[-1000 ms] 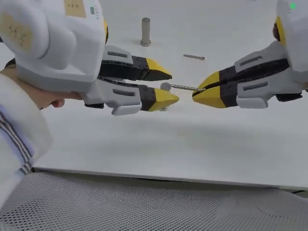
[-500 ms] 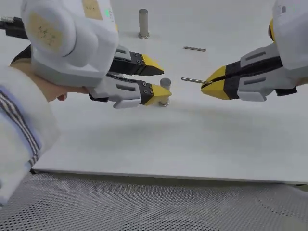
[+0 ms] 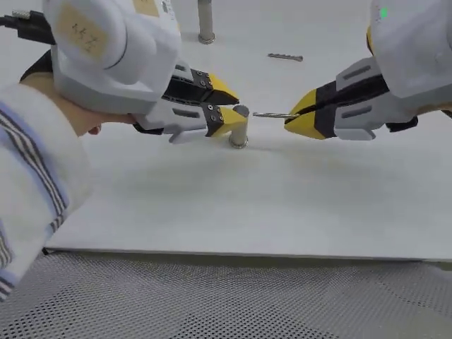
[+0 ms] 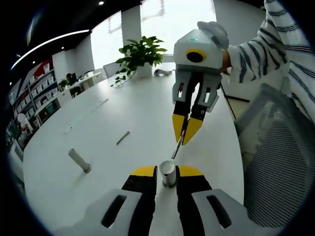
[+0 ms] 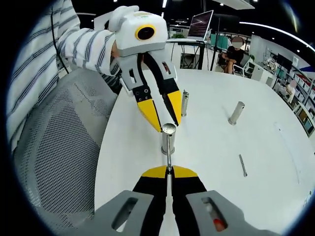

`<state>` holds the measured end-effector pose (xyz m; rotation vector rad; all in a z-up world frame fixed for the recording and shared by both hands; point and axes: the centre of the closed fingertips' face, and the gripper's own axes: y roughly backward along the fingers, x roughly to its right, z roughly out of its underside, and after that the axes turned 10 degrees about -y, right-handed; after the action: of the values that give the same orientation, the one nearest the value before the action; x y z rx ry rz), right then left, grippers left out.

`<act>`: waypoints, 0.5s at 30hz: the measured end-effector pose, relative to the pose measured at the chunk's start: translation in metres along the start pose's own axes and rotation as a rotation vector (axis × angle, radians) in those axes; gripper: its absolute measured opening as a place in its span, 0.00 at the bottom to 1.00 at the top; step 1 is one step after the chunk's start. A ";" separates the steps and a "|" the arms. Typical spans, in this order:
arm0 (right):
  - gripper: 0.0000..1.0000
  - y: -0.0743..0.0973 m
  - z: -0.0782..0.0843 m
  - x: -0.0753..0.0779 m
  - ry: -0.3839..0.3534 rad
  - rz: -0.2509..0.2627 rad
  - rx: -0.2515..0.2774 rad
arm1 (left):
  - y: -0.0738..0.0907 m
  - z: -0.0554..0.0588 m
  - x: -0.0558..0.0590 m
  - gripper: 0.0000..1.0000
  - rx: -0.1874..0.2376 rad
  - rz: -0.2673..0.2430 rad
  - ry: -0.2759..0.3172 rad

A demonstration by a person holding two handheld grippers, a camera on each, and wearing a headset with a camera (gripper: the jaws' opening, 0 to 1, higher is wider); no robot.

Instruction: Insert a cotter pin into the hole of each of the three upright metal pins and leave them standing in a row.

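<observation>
On the white tabletop [image 3: 212, 205], near its middle, stands a short grey cylindrical metal pin [image 3: 239, 131], upright on its flanged base. The left claw [image 3: 240, 113] brackets it: jaws narrowly parted, one yellow tip on either side of the pin's upper half. Whether the tips actually press on it cannot be told.

The right claw [image 3: 291, 120] is closed tight on a thin silver cotter pin [image 3: 270, 114], pinching one end. The cotter pin is held roughly level and points at the bracketed pin. Its free end is just beside the pin's top; contact cannot be confirmed.

A second upright grey metal pin [image 3: 205, 25] stands well apart, farther back. In the right gripper view a third upright grey metal pin [image 5: 184, 103] stands just behind the left claw. A spare cotter pin [image 3: 285, 56] lies flat on the tabletop, apart from both claws.
</observation>
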<state>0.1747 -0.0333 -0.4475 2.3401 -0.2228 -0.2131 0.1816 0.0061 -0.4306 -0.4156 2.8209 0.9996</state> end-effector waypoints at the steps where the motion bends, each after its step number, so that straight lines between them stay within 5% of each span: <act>1: 0.00 0.000 -0.001 0.000 0.000 -0.001 0.000 | 0.000 0.001 0.000 0.12 -0.002 0.001 0.000; 15: 0.00 -0.005 -0.001 0.004 0.021 0.004 -0.021 | -0.003 -0.002 0.003 0.10 -0.014 0.007 -0.030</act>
<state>0.1788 -0.0304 -0.4507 2.3201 -0.2145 -0.1883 0.1795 0.0017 -0.4314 -0.3888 2.7925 1.0183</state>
